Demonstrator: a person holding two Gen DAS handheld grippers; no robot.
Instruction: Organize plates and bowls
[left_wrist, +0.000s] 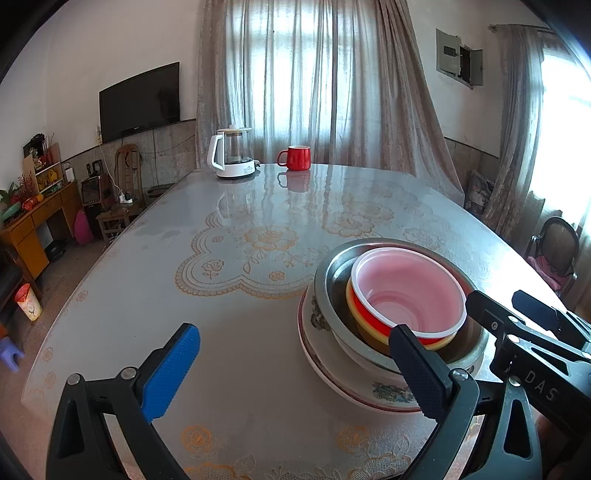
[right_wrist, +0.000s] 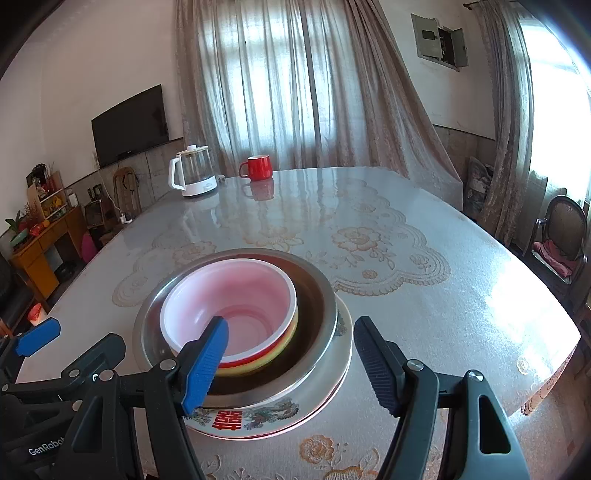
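Stack of dishes sits on the table (left_wrist: 229, 332) toward its near edge, all nested: a patterned ceramic plate (right_wrist: 258, 419) at the bottom with a red double-happiness mark on its near rim, a steel bowl (right_wrist: 325, 295) on it, then a yellow bowl (right_wrist: 273, 356), a red bowl (right_wrist: 255, 360) and a white-rimmed pink bowl (right_wrist: 229, 295) on top. Inner bowls lean toward one side of the steel bowl, not centred. Left gripper (left_wrist: 291, 369) hangs over the near edge, jaws wide apart and empty; its blue pad (left_wrist: 170, 373) is over bare tablecloth, its black pad (left_wrist: 421, 373) in front of the stack's near rim, contact not clear. Right gripper (right_wrist: 291, 365) also stands well open with nothing between the pads; its blue pad (right_wrist: 205, 365) lies across the near rim of the pink bowl as seen from the right wrist, touching or not I cannot tell, and its black pad (right_wrist: 380, 369) is outside the plate, beside it. Each gripper shows at the edge of the other's view, the two close together on either side of the stack. Far edge of the table: a white-and-glass kettle (left_wrist: 232, 155) near the far left corner, a red mug (left_wrist: 295, 158) just beside it, both well apart from the stack. Floral lace-pattern cloth under a glossy cover.
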